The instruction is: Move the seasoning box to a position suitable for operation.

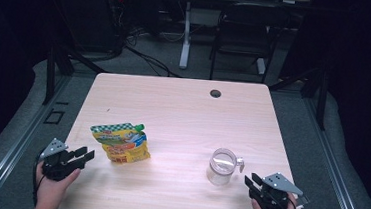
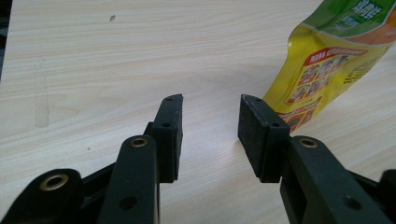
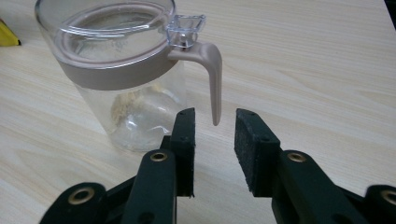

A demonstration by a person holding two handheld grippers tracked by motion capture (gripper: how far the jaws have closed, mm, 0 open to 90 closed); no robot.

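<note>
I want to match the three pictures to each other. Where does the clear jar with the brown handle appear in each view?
High view: the clear jar stands at lower right of centre, just left of the right tool.
Left gripper view: not in it.
Right gripper view: upper left, large, its handle hanging just above the open jaws.
Shared landmark: the yellow pouch; its corner is at the right gripper view's left edge.

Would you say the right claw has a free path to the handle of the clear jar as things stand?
Probably yes. The right claw stands open with nothing between its jaws, and the jar's handle hangs just beyond it, facing it. Only bare table lies between; the yellow pouch sits well off to the side.
</note>
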